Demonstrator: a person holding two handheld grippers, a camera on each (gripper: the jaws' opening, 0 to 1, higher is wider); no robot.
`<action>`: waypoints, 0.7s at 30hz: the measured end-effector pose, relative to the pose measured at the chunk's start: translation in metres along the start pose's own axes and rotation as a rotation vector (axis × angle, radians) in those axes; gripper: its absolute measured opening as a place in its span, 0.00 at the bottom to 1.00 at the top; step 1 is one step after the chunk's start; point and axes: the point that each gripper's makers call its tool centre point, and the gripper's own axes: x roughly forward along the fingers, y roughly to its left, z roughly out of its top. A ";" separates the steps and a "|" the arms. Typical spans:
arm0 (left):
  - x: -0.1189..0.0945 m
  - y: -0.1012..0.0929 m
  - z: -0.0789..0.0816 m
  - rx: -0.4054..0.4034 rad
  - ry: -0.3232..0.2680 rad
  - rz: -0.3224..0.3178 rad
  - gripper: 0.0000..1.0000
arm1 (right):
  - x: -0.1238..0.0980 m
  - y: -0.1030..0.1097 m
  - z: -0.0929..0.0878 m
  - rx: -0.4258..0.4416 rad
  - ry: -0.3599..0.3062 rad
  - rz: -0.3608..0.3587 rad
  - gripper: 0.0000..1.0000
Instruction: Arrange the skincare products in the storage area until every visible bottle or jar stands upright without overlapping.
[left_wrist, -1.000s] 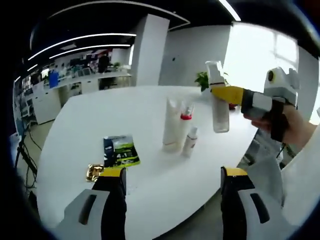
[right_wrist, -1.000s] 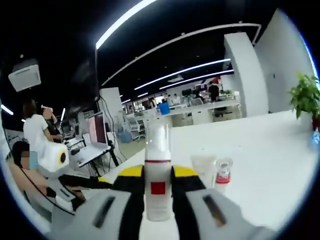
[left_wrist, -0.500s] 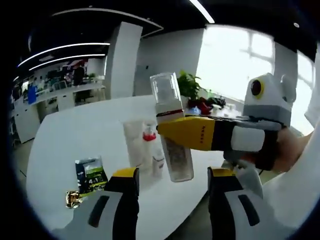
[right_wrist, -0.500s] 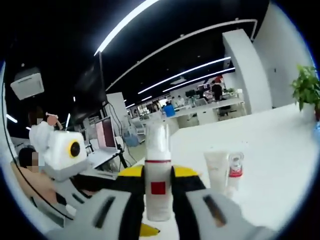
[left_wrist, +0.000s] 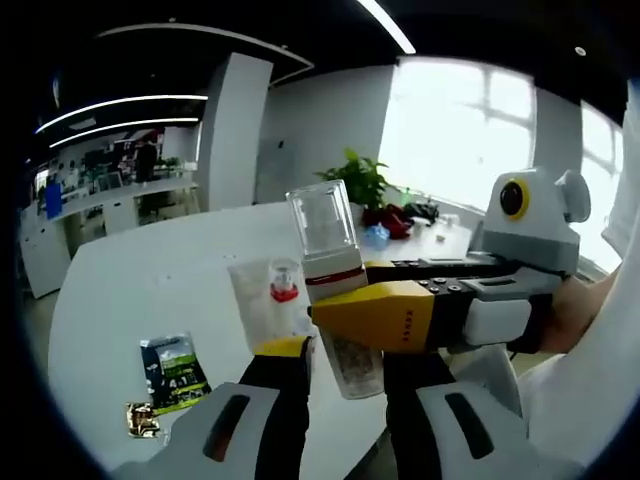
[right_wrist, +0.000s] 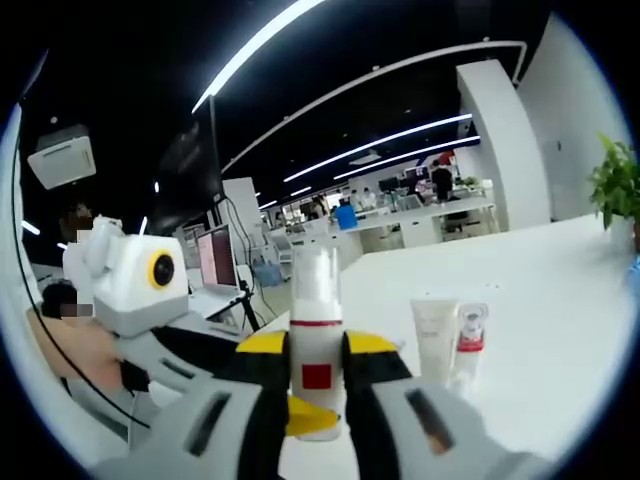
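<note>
A foam bottle (left_wrist: 322, 225) with a clear cap and a red band is held upright in the air. My right gripper (left_wrist: 352, 308) comes in from the right and is shut on its middle. My left gripper (left_wrist: 345, 372) has its jaws pressed against the bottle's lower body from both sides. In the right gripper view the same bottle (right_wrist: 316, 290) stands between my right gripper's (right_wrist: 316, 368) jaws, and the left gripper's (right_wrist: 300, 418) yellow tip sits at its base. A white tube (left_wrist: 252, 300) and a small red-capped bottle (left_wrist: 285, 293) stand upright together on the table.
The white table (left_wrist: 120, 290) holds a green and blue sachet (left_wrist: 172, 368) and a small gold packet (left_wrist: 140, 420) near its front edge. A potted plant (left_wrist: 355, 180) stands at the far side. A person (right_wrist: 60, 340) is at the left.
My left gripper's jaws have narrowed from wide open until they sit against the bottle's lower body. The right gripper has kept its hold and brought the bottle between them.
</note>
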 end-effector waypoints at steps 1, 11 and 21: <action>0.000 -0.003 0.000 0.009 0.003 -0.013 0.20 | 0.000 0.000 0.000 0.000 0.000 0.001 0.20; 0.005 -0.006 -0.016 0.035 0.061 -0.049 0.17 | -0.010 -0.002 -0.015 0.010 0.048 0.028 0.21; 0.004 -0.020 -0.032 0.065 0.117 -0.156 0.17 | -0.024 -0.003 -0.007 0.072 0.028 0.121 0.22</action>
